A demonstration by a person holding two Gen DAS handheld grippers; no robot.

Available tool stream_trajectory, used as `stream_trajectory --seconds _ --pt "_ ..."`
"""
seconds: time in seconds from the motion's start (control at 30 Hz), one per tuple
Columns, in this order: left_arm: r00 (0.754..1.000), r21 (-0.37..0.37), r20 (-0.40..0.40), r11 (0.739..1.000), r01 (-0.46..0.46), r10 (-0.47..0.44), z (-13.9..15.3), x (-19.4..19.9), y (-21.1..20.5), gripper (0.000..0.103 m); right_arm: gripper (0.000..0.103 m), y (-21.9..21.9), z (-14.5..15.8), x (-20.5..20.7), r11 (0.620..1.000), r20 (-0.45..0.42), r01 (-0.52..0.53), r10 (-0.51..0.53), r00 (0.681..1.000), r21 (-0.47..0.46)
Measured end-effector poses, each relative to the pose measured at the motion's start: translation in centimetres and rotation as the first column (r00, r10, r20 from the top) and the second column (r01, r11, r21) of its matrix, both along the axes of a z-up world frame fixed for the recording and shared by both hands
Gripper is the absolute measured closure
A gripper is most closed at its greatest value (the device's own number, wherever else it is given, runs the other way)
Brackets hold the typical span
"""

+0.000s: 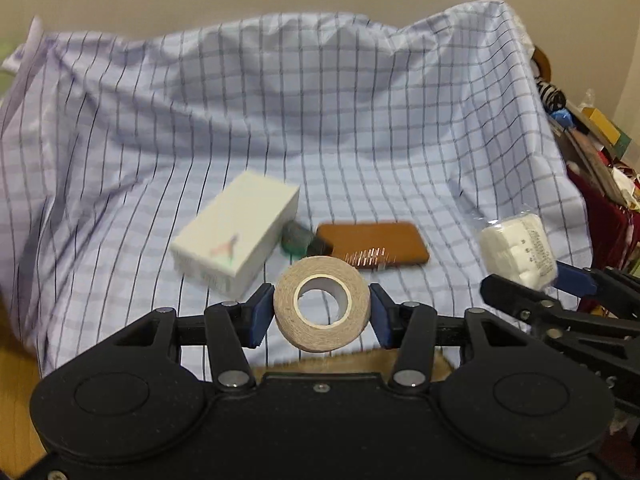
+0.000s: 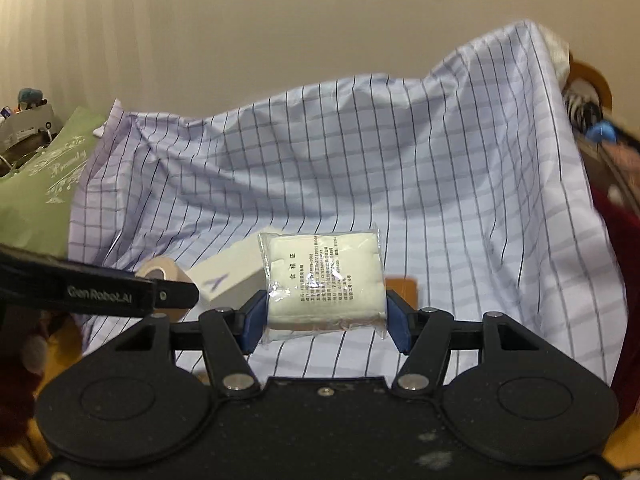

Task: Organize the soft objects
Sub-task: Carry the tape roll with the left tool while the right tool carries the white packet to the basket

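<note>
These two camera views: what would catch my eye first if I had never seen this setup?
Most striking is a beige roll of tape pinched between the blue pads of the left gripper, held above a blue checked cloth. The right gripper clamps a plastic-wrapped pack of white cotton pads. On the cloth lie a white box and a brown case.

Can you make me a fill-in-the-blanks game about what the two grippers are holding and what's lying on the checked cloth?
1. The left gripper is shut on a beige roll of ____.
2. The right gripper is shut on a white pack of cotton pads wrapped in clear ____.
3. On the blue checked cloth, the white cardboard box lies to the ____ of the flat brown leather case in the left wrist view.

Missing words: tape; plastic; left
</note>
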State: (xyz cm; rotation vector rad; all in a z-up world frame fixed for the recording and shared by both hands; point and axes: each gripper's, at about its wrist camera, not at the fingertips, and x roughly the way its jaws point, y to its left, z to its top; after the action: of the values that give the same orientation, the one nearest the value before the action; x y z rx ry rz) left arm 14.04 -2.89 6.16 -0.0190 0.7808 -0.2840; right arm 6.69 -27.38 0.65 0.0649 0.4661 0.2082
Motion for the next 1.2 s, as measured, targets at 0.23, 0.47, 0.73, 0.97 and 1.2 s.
stream_trajectory --seconds 0.23,0.47,0.73,0.97,1.2 --pt "0.990 -0.006 -0.119 0.997 -0.075 0.074 -4.1 -1.9 1.6 0.054 0.043 0.2 -2.8 -1.7 1.000 -0.100 0.008 -0.008 0.995 0.006" --pt "0.970 -0.004 -0.213 0.993 -0.118 0.115 -7.0 -2.6 2.7 0.054 0.043 0.5 -5.6 -2.4 1.000 -0.216 -0.005 0.006 0.976 0.008" --pt "0.960 0.003 -0.257 0.993 -0.117 0.114 -8.7 -2.0 2.5 0.054 0.043 2.4 -7.1 -2.0 0.999 -0.271 -0.042 0.033 0.962 -0.030" --pt "0.955 -0.002 -0.270 0.992 -0.124 0.119 -9.3 -0.9 2.6 0.054 0.043 3.4 -7.5 -1.1 0.997 -0.303 -0.063 0.047 0.952 -0.041" --pt "0.952 0.002 -0.285 0.994 -0.113 0.109 -9.8 -0.4 2.3 0.054 0.042 3.7 -7.9 -0.3 0.997 -0.326 -0.070 0.053 0.944 -0.042"
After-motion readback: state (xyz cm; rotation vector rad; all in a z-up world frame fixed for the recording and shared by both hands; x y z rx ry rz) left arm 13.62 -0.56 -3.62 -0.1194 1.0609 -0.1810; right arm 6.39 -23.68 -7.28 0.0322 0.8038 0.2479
